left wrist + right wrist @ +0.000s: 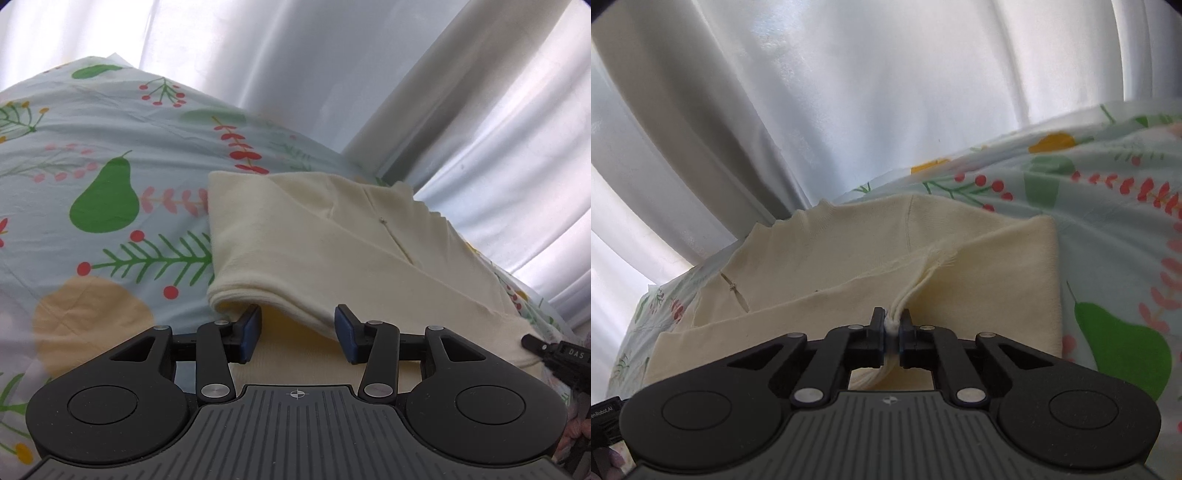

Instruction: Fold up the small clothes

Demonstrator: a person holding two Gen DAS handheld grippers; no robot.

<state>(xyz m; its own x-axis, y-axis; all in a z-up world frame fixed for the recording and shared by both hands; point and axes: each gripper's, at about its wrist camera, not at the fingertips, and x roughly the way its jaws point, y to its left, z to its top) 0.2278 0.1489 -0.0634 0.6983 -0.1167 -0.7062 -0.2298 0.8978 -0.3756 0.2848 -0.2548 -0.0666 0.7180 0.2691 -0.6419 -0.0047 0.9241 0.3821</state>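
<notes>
Left gripper [297,334], nearest the lens in the left wrist view: jaws spread wide, blue pads [250,334] on either side of a lifted fold of the cream garment [295,236], with a clear gap between pad and cloth on each side; the fold's rounded edge overhangs the left pad. Right gripper [891,326], nearest the lens in the right wrist view: jaws drawn together on a bunched ridge of the same cream garment [849,251], the pinched cloth standing up between the fingertips and trailing back under the gripper body. The garment lies on the printed bedsheet [92,166], partly folded, with a short slit and a small fastening showing near its far edge. Beside the garment's left edge the sheet carries a green pear motif [107,199] and a berry sprig. Beyond the garment's far edge hangs a white curtain [849,92]. At the garment's right edge, in the left wrist view, the tip of the right gripper [554,352] touches the cloth.
</notes>
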